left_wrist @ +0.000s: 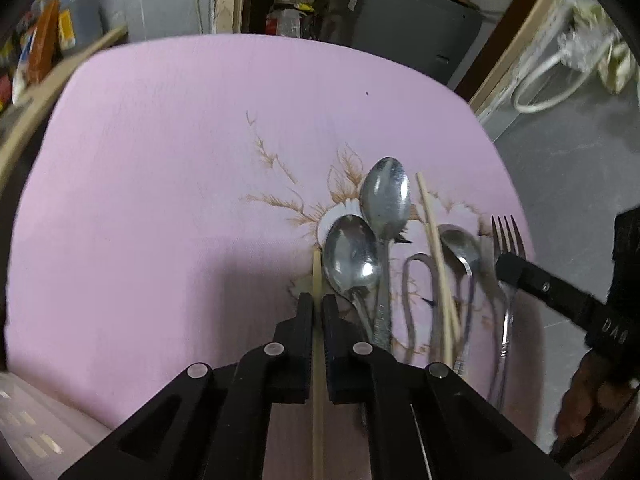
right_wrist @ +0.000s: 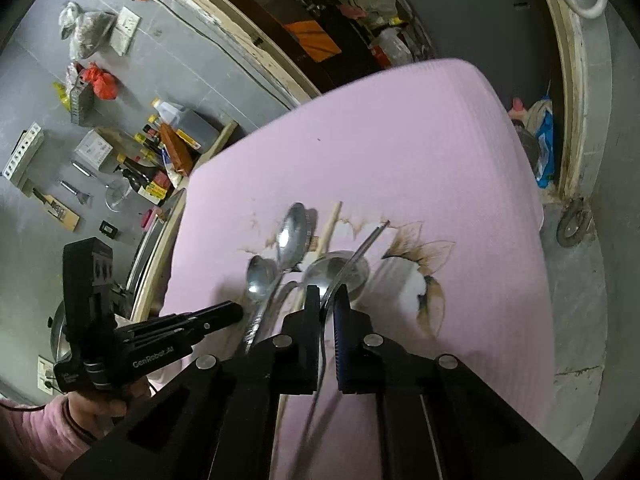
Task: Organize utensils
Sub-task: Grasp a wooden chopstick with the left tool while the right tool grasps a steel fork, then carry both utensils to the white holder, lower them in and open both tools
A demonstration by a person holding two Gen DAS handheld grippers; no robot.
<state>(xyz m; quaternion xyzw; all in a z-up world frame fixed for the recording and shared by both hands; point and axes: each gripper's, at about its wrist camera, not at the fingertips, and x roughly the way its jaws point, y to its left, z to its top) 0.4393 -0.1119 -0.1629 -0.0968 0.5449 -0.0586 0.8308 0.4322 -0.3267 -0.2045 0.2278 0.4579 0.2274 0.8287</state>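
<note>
Left gripper (left_wrist: 317, 306) clenched on chopstick (left_wrist: 317, 272), shaft running between jaws. Right gripper (right_wrist: 327, 296) clenched on fork (right_wrist: 360, 250) handle, apparently mid-shaft.

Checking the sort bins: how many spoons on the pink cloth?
3. One farthest back, one just in front beside the left claw, one right of the loose chopstick. Handles overlap, so more may hide.

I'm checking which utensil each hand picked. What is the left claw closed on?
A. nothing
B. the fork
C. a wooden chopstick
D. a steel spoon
C: in the left wrist view the left claw is shut on a pale wooden chopstick that runs straight between its fingers, while the spoons lie beside it on the pink cloth and the fork is at the right claw.
</note>
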